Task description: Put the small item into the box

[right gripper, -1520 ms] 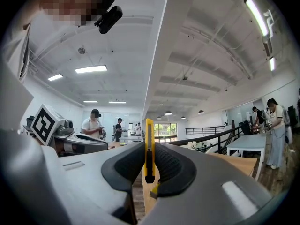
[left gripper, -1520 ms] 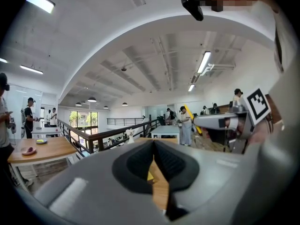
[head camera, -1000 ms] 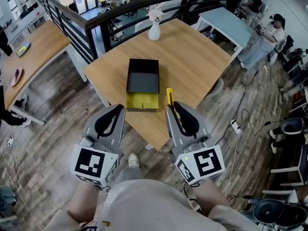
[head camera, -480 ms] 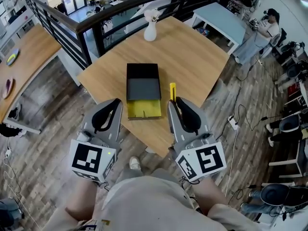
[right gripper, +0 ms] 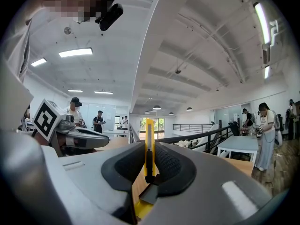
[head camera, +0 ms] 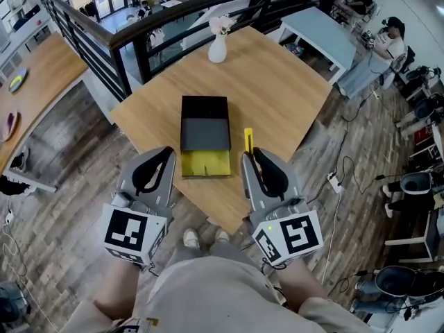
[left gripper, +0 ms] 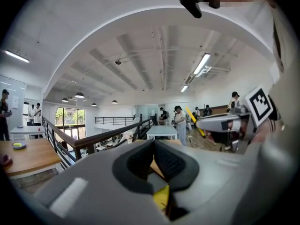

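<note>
A black box (head camera: pixel 205 122) lies on the wooden table (head camera: pixel 277 89), its yellow drawer (head camera: pixel 206 164) pulled out toward me. My right gripper (head camera: pixel 250 159) hovers just right of the drawer, shut on a slim yellow utility knife (head camera: pixel 248 140) that sticks out past its tips. In the right gripper view the knife (right gripper: pixel 149 144) stands upright between the pads of the right gripper (right gripper: pixel 150 172). My left gripper (head camera: pixel 165 157) hangs at the drawer's left near corner. Its jaws are together with nothing between them, as the left gripper view shows for the left gripper (left gripper: pixel 152 146).
A white vase (head camera: pixel 218 46) stands at the table's far corner. A dark railing (head camera: pixel 139 30) runs behind the table. Another wooden table (head camera: pixel 35 54) is at the left and a pale one (head camera: pixel 322 30) at the back right. Cables lie on the floor (head camera: pixel 343 179).
The head view has shifted a little, so the table and box sit slightly differently in frame. Both grippers keep their places before the drawer, and the knife stays held.
</note>
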Tool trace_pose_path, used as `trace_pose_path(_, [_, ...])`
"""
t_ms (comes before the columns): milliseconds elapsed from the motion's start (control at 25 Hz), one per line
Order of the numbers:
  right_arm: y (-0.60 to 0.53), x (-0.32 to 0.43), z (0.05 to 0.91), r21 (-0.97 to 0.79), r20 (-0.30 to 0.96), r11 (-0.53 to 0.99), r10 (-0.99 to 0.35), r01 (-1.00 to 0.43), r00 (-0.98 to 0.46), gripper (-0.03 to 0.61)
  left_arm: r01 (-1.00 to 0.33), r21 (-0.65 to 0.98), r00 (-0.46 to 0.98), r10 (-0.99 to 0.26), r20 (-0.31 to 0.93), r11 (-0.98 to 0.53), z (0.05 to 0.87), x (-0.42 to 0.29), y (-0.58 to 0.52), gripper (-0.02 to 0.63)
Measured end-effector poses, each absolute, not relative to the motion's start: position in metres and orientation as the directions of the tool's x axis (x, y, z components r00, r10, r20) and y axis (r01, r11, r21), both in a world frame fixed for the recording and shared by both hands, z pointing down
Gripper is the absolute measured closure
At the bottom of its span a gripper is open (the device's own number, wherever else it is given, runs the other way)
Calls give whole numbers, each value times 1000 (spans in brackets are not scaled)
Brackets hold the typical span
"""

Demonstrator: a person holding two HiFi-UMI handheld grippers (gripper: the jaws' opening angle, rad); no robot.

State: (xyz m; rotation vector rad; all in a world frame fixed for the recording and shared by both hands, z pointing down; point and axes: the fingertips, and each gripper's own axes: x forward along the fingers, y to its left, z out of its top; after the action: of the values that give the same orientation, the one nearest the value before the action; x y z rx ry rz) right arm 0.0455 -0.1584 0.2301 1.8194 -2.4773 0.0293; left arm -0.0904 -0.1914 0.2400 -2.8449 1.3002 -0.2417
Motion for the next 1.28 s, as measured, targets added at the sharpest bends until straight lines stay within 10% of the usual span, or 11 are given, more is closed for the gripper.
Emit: trace_pose_path(1280, [-199, 59, 246, -1, 187, 561, -813, -828, -551, 515, -828, -86, 528, -823, 207, -553, 262, -65, -223, 611])
